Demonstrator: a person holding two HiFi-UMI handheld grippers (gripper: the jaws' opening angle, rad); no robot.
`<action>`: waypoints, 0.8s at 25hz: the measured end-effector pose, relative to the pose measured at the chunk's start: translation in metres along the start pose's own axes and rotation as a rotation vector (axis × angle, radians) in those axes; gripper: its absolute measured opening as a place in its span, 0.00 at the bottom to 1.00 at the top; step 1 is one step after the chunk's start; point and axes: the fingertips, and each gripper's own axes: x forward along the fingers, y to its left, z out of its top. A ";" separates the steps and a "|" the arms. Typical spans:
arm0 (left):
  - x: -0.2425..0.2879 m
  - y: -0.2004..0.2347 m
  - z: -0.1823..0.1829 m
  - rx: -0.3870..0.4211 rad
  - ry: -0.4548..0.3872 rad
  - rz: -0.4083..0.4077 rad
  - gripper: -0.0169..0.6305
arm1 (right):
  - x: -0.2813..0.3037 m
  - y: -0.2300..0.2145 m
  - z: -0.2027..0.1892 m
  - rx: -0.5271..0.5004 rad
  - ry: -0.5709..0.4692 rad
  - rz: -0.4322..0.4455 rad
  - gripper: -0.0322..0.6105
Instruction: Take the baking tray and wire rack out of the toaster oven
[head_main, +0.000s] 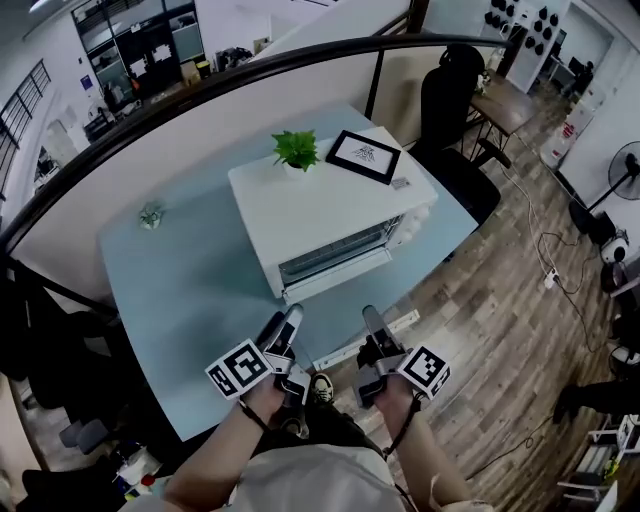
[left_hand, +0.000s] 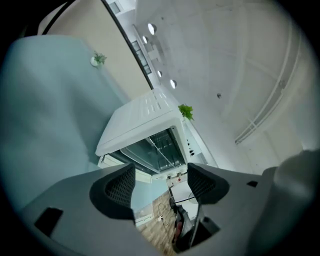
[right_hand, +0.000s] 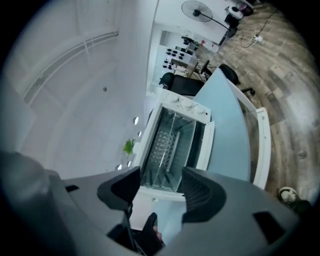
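Observation:
A white toaster oven (head_main: 300, 215) stands on the light blue table (head_main: 190, 300), its glass front (head_main: 335, 250) turned toward me and looking closed. Through the glass the wire rack (right_hand: 167, 145) shows inside, and it also shows in the left gripper view (left_hand: 162, 146). I cannot make out the baking tray. My left gripper (head_main: 288, 318) and right gripper (head_main: 370, 318) hover side by side in front of the oven, short of the door. Both are open with nothing between the pads (left_hand: 120, 186) (right_hand: 197, 190).
On the oven top sit a potted plant (head_main: 296, 150) and a framed picture (head_main: 363, 156). A small plant (head_main: 151, 214) stands at the table's far left. A black office chair (head_main: 450, 110) is behind right, and a white power strip (head_main: 375, 338) lies on the wood floor under the table's near edge.

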 end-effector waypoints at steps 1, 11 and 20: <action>0.007 0.004 -0.001 -0.014 -0.009 -0.001 0.54 | 0.009 -0.007 0.003 0.001 0.017 -0.009 0.45; 0.069 0.048 -0.006 -0.155 -0.113 0.029 0.52 | 0.081 -0.061 0.021 0.092 0.090 0.014 0.43; 0.105 0.080 -0.001 -0.155 -0.150 0.011 0.52 | 0.126 -0.087 0.017 0.126 0.114 0.049 0.42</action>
